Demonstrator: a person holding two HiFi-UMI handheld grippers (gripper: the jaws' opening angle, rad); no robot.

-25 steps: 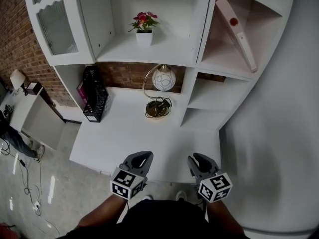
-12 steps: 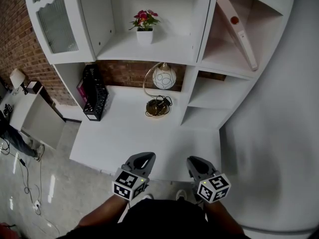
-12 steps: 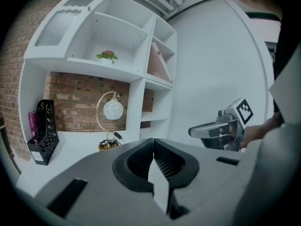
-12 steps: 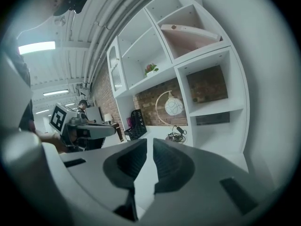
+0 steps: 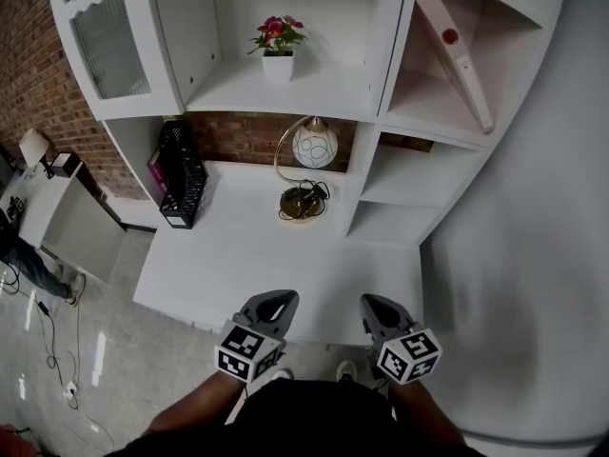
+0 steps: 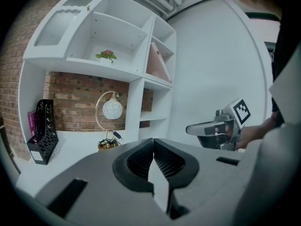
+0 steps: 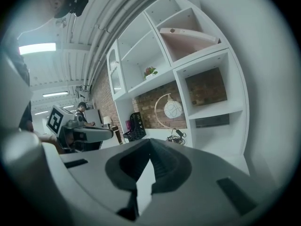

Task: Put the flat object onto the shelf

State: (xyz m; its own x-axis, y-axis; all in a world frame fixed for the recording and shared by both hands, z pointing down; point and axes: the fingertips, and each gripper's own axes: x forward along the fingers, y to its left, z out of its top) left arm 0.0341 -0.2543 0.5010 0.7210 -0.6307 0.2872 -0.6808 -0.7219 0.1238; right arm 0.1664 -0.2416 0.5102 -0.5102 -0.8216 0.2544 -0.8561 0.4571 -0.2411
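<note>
A flat pink board (image 5: pixel 455 55) with a red dot leans tilted inside the upper right compartment of the white shelf unit (image 5: pixel 376 93); it also shows in the left gripper view as the board (image 6: pixel 157 62) and in the right gripper view as the board (image 7: pixel 188 34). My left gripper (image 5: pixel 271 300) and right gripper (image 5: pixel 379 306) hover side by side at the desk's front edge, far below the board. Both are shut with nothing between the jaws, as the left gripper (image 6: pixel 153 140) and right gripper (image 7: pixel 150 140) show close up.
A potted flower (image 5: pixel 277 50) stands on the middle shelf. A globe lamp (image 5: pixel 312 146) with its cable sits on the white desk (image 5: pixel 238 255). A black file holder (image 5: pixel 181 174) stands at the desk's left. A glass cabinet door (image 5: pixel 109 46) is at upper left.
The right gripper's jaws have closed together. Both grippers stay at the desk's front edge, barely shifted.
</note>
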